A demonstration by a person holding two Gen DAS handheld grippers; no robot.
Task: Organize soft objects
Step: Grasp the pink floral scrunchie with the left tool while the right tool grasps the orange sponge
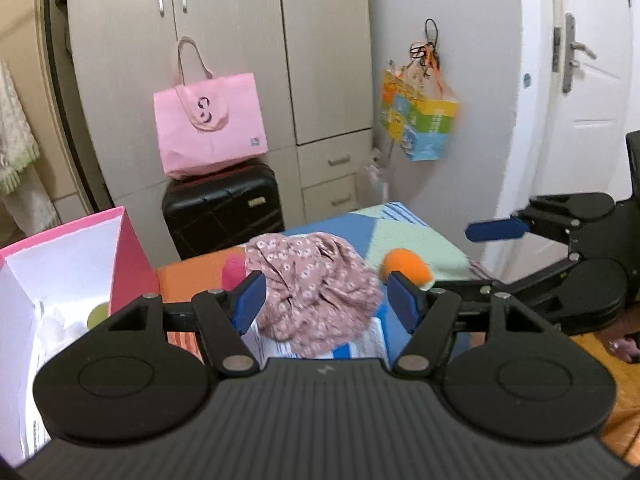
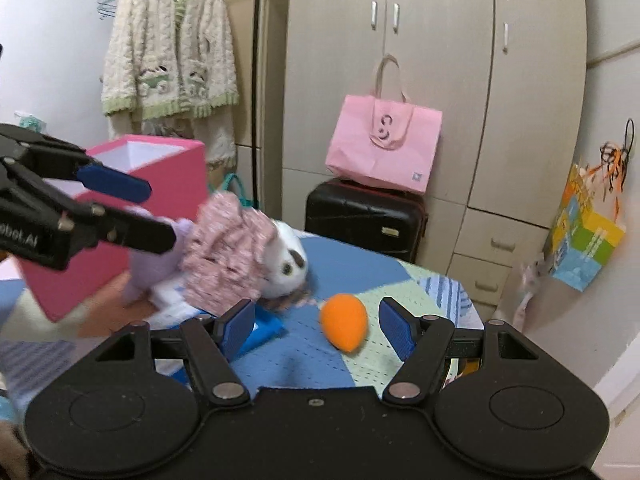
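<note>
Right gripper (image 2: 316, 330) spread, orange sponge (image 2: 345, 322) between

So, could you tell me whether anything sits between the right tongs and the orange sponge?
Nothing visible does: the right tongs are open, and the orange sponge lies on the patchwork blanket just ahead between the fingers.

Two grippers, left (image 1: 326, 300) and right (image 2: 316, 326), each with two blue-padded fingers; one orange sponge (image 2: 345, 322); one floral cloth (image 1: 312, 294); one white plush (image 2: 286, 262); one purple plush (image 2: 154, 268), blurred. One pink box (image 2: 160, 168); one pink tote (image 1: 210, 124); one black suitcase (image 1: 224, 206); one colourful bag (image 1: 418, 118) on the wall; one cardigan (image 2: 168, 44) hanging; one door handle (image 1: 574, 50); three cupboard handles (image 1: 161, 0); two drawers (image 1: 336, 158).
</note>
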